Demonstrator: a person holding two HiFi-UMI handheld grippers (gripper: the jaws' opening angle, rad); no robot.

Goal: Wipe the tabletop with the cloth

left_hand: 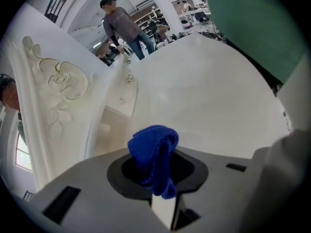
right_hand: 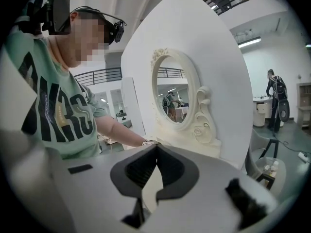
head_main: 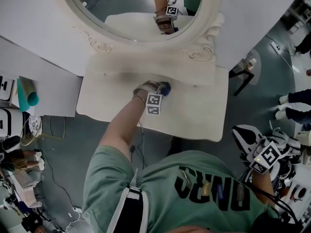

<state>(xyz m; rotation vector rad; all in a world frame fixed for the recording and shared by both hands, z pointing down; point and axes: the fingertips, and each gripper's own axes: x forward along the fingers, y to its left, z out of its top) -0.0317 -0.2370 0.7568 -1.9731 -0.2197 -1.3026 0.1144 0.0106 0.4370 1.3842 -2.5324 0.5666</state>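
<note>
Head view shows the left gripper point(head_main: 162, 88) reaching over the cream tabletop point(head_main: 199, 115), near the back, close to the foot of the round mirror point(head_main: 208, 32); its jaws are pinching a bunched blue cloth point(left_hand: 154, 154), and a fat fold of it sticks out past the tips; the cloth sits low over the top, but I cannot tell for sure if it is touching; the right gripper point(head_main: 265, 155) hangs off to the side, well away from the table, with its jaws pressed together and nothing in them; I think the wiping step is going on, with only the back middle part reached; next the cloth should be pushed flat on the top and slid side to side, then toward the front edge; the pinch must stay tight so the cloth does not slip out.
</note>
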